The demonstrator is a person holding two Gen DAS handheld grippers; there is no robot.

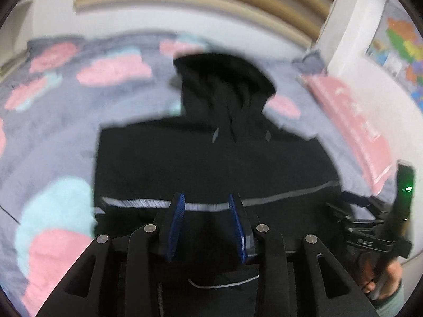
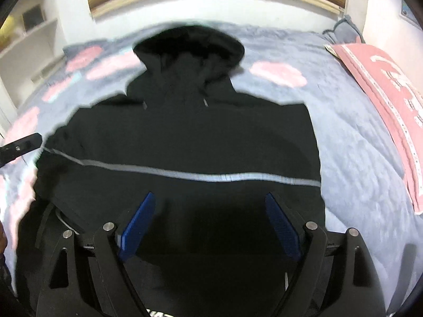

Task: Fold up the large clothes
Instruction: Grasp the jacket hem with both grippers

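Black hoodie (image 2: 185, 137) flat on blanket (image 2: 357, 145), hood pointing away; both grippers' fingers (image 1: 176, 224) spread, seemingly empty.

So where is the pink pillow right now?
The pink pillow lies along the right edge of the bed in both views, right of the black hooded jacket, on the grey blanket beside the wall.

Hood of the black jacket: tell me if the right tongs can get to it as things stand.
Probably yes. The right tongs are open and hold nothing above the lower part of the black jacket. The hood lies flat at the far end on the bedspread, with nothing between.
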